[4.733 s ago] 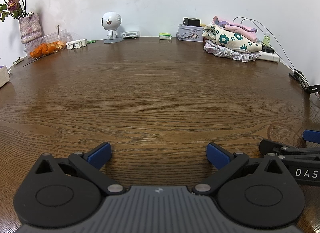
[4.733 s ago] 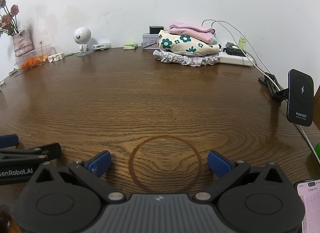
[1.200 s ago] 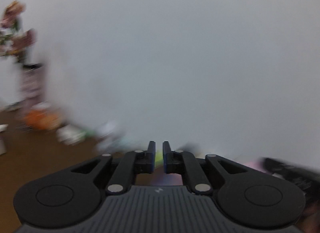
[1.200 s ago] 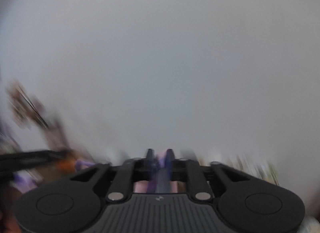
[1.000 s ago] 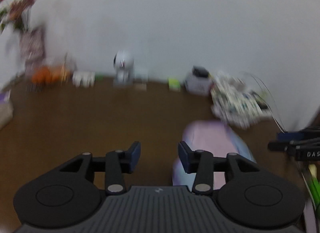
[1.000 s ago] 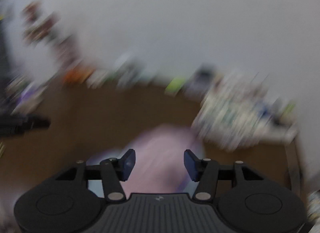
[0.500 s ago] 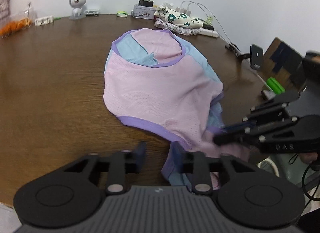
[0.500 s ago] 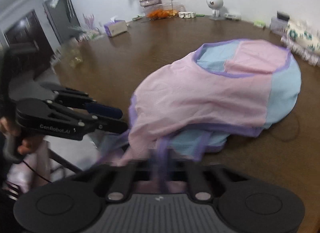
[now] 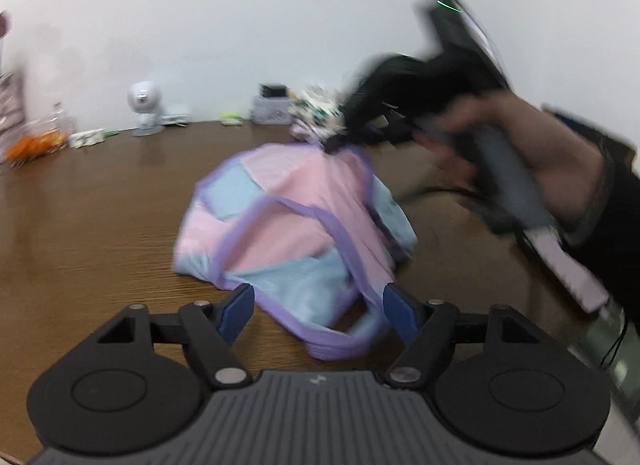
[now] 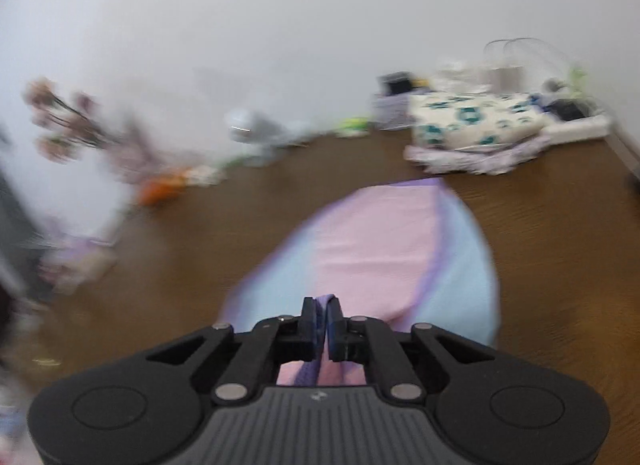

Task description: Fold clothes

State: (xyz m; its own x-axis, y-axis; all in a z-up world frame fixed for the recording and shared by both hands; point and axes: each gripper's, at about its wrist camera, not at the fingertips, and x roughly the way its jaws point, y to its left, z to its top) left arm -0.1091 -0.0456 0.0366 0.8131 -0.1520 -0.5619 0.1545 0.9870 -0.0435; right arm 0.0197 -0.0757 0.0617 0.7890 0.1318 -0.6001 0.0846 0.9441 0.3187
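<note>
One pink-and-blue garment [image 9: 296, 225] lies bunched on the table [image 9: 100, 205], long axis running away from the left gripper [image 9: 318, 311], whose jaws have just been opening around its near hem; the right gripper [image 10: 320, 323] pinches the far purple edge.

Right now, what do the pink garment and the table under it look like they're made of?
The pink, blue and purple garment looks like thin, soft fabric, possibly mesh knit: it drapes and bunches, and its purple trim is pinched flat in the right tool. Blur hides the weave. The table looks like dark brown wood or wood veneer with visible grain and a slight sheen.
</note>
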